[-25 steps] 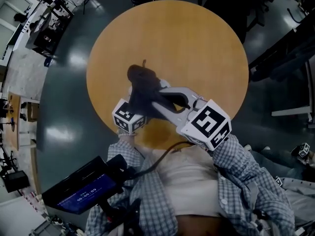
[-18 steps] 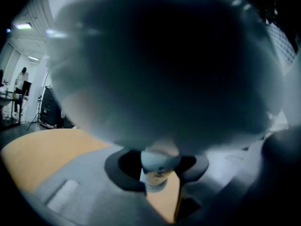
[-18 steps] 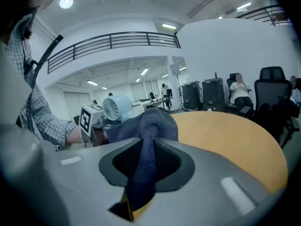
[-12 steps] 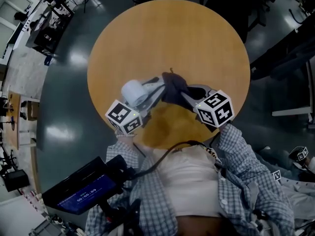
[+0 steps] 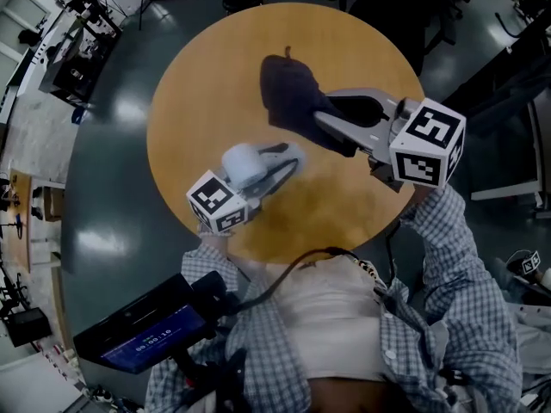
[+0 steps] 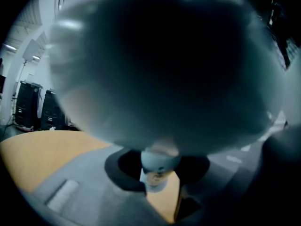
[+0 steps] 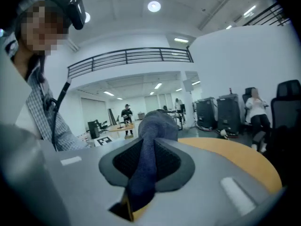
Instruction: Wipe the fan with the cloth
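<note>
Closest to the body, low over the near side of the round orange wooden table, clamping the slim stem of the small pale-blue handheld fan between the jaws of the left gripper, pads pressing on that stem at a middling width. Holding the rounded fan head up off the tabletop, probably so as to be offering its face for wiping instead of letting it lie flat. Looking along the left gripper's own jaws, seeing that head looming as a dark blur over nearly the whole view, only the stem showing below it.

Further out and to the right, pinching a fold of the dark blue fabric cloth in the right gripper, jaws drawn narrow on it. Letting the loose bulk bunch past the tips, likely so as to be leaving a soft wad free for rubbing. Hanging over the middle of the table, apart from the fan and not touching it.

Judging the wiping as not in contact right now, and needing next to be bringing the wad across onto the fan head.

Beyond the table edge, showing only dark glossy floor
</note>
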`<state>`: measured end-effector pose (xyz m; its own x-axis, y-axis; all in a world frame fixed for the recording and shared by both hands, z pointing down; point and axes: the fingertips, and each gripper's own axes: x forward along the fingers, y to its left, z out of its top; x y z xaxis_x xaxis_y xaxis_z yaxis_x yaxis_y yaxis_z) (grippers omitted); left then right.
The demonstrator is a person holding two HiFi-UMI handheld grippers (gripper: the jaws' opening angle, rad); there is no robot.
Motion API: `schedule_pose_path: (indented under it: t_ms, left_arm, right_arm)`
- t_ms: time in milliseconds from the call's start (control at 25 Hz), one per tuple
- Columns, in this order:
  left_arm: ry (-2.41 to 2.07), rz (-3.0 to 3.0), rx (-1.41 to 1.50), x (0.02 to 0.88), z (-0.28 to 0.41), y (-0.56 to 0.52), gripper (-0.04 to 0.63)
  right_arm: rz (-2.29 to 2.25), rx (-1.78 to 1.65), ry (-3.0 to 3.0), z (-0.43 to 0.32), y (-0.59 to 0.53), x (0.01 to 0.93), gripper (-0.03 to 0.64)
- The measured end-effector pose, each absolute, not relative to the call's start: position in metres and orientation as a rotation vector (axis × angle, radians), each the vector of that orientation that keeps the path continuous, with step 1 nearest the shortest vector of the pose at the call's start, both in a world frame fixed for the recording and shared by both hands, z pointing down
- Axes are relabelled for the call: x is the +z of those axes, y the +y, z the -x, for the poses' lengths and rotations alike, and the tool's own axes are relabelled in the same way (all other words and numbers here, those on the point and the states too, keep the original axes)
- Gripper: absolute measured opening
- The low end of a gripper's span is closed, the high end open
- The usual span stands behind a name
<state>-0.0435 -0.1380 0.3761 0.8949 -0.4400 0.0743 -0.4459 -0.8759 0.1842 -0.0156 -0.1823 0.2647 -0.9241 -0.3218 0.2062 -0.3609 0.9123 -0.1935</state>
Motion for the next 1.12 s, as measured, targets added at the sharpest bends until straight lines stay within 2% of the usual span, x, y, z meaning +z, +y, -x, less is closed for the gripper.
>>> schedule_pose_path:
  t_ms: [160, 360, 600, 880, 1120]
  left_arm:
    - [-0.607, -2.906, 0.106, 0.378, 0.028, -0.132, 0.138]
    - [-0.606, -2.934, 0.112, 0.372, 0.026, -0.131, 0.138]
    - [-0.646, -2.947, 0.113, 0.372, 0.034, -0.131, 0.138]
    - [-0.650, -2.887, 0.136, 0.387, 0.034, -0.123, 0.138]
    - [-0.662, -2.801, 0.231, 0.433, 0.029, -0.124, 0.138]
  right_arm:
    - [-0.266, 0.254, -2.940, 0.069, -0.169, 0.241, 0.074]
    - [-0.224, 0.300, -2.828, 0.095, -0.165, 0.288, 0.074]
    - [-0.472, 0.458, -2.669, 0.051, -0.192, 0.366, 0.074]
    - [-0.595, 0.581, -2.504, 0.002, -0.170, 0.423, 0.074]
    - [-0.655, 0.618, -2.433, -0.029, -0.159, 0.458, 0.074]
